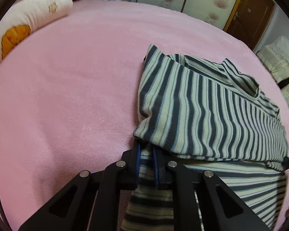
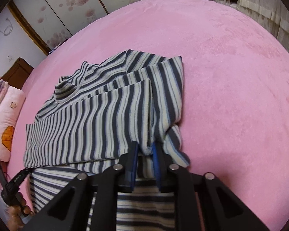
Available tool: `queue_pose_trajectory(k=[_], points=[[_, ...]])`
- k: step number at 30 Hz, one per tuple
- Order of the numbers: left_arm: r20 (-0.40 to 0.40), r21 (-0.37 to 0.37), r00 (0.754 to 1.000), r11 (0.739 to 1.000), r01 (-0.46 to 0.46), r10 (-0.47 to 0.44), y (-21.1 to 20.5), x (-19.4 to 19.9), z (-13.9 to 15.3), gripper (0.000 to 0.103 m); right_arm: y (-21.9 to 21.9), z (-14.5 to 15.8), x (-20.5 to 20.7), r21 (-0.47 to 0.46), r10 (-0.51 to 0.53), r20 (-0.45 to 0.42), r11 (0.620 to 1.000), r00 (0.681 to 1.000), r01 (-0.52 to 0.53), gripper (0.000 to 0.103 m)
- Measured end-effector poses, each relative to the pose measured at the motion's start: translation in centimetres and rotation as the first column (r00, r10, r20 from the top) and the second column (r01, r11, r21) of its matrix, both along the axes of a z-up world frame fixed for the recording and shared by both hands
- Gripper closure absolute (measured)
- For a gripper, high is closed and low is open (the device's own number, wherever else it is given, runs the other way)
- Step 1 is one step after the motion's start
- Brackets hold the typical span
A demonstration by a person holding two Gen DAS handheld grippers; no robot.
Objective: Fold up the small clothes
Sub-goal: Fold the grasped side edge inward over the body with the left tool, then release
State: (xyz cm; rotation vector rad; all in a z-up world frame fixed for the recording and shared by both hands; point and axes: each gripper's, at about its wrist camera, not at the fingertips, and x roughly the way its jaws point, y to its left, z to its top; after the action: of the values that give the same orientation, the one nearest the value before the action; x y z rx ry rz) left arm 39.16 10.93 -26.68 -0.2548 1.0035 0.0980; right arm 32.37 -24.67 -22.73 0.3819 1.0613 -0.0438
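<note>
Pink bed [image 1: 67, 96] ahead; both my claws, left claw [image 1: 146, 152] and right claw [image 2: 145, 150], pinch the shirt [image 1: 202, 105] hem; I should lift evenly, keeping edges aligned.

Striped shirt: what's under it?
The striped shirt lies folded over itself on the pink bed cover, so its own lower layer shows beneath the top fold. Both the left gripper and right gripper pinch its near edge. Anything under the middle is covered.

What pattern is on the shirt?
Dark navy and cream stripes on the shirt; clearest in the right wrist view.
</note>
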Motion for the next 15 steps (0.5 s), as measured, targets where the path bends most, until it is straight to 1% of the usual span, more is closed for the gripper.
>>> queue_pose_trajectory(k=[2,6,8,11,13,14,15], points=[[0.005,0.003,1.0,1.0,-0.026,0.026,0.2,-0.2,0.2,0.095,0.2,0.4,-0.3,-0.035,0.004,0.007,0.999,1.0,-0.004,0.093],[0.001,-0.036,0.998,0.997,-0.069,0.069,1.1,-0.5,0.3,0.095,1.0,1.4,-0.9,-0.118,0.028,0.033,0.993,0.999,-0.024,0.094],[-0.005,-0.05,0.997,0.996,-0.073,0.073,1.4,-0.4,-0.1,0.095,1.1,1.0,-0.8,-0.146,0.026,0.025,0.989,0.999,-0.022,0.094],[-0.022,-0.075,0.998,0.995,-0.067,0.066,1.8,-0.3,-0.8,0.094,0.6,-0.1,-0.5,-0.138,0.002,0.003,0.99,1.0,-0.001,0.094],[-0.024,-0.096,0.998,0.993,-0.061,0.059,2.0,-0.2,-0.9,0.086,0.6,-0.5,-0.4,-0.135,-0.005,-0.007,0.991,1.0,0.004,0.093],[-0.028,-0.102,0.998,0.993,-0.055,0.053,2.1,-0.2,-0.9,0.084,0.8,-0.5,-0.4,-0.143,-0.003,-0.009,0.99,1.0,0.002,0.091],[-0.026,-0.108,0.999,0.993,-0.049,0.046,2.2,-0.3,-0.9,0.079,1.0,-0.2,-0.4,-0.153,0.001,-0.007,0.988,1.0,-0.002,0.088]])
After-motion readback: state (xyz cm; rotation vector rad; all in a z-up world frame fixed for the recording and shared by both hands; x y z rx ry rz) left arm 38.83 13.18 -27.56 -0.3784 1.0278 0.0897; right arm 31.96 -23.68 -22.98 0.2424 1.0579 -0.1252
